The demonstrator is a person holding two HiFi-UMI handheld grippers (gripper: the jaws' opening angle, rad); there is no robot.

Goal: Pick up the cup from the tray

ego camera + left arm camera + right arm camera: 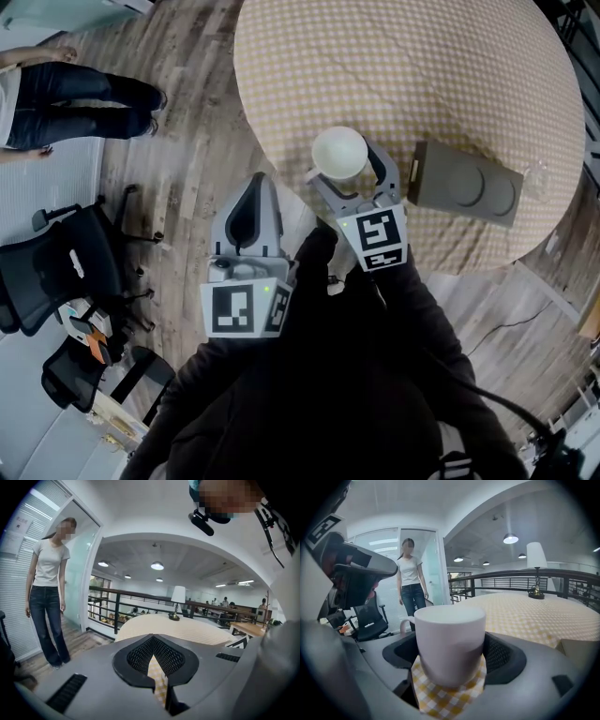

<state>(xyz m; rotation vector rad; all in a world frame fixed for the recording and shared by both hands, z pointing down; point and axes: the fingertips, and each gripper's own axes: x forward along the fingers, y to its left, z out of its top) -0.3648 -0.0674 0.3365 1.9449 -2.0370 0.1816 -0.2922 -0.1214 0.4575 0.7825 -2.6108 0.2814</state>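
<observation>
The right gripper (pixel 349 178) has its fingers pinching the white ceramic cup (pixel 339 155), apparently off the grey tray (pixel 466 184), while the left gripper (pixel 253 187) has its fingers pressed together, so the next move is a steady carry.

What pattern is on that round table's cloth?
The tablecloth has a small yellow-and-white check, clearest in the right gripper view.

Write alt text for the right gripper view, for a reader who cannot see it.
A white cup fills the centre, gripped between the dark fingers of the right gripper, above a yellow checked tablecloth. Behind, a person stands by a glass door, and a lamp stands on the cloth's far side.
</observation>
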